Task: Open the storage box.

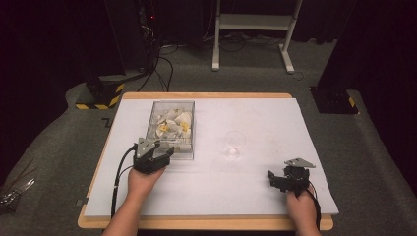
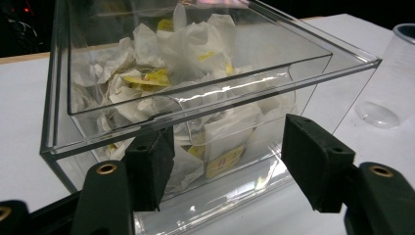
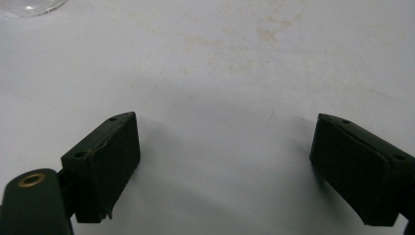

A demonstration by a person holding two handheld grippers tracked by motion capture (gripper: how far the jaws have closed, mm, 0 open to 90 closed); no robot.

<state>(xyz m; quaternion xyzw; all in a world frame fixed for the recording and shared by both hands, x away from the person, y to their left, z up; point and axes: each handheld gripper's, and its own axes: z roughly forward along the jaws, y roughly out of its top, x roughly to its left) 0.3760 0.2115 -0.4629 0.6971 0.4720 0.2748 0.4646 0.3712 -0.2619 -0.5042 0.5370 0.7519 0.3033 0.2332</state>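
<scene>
White foam-board-covered wooden table point(image 1: 255, 196) takes up most of the high view, grey carpet around it. On its left half sits the clear rectangular acrylic box point(image 1: 171, 129), stuffed with crumpled white-and-yellow paper-wrapped sachets point(image 1: 172, 124); its clear lid (sits slightly askew in the left gripper view) is still on. Right of the box, well apart, stands a clear empty drinking glass point(image 1: 234, 142).

Left black two-jaw gripper point(image 1: 162, 156) is at the box's near end. Its jaws stand partly apart, straddling the near wall low down; the pads point(image 2: 151, 164) look just beside the acrylic, not pressing on it, nothing held. Right black two-jaw gripper point(image 1: 276, 178) rests low near the table's right front, jaws spread wide over bare board, empty.

Risks, as I judge them: acrylic is slick, so a pinch this low on the wall could slip or just shove the whole box across the board. Lid is loose, so tilting may slide it off. Right gripper is far off, so no bracing.
</scene>
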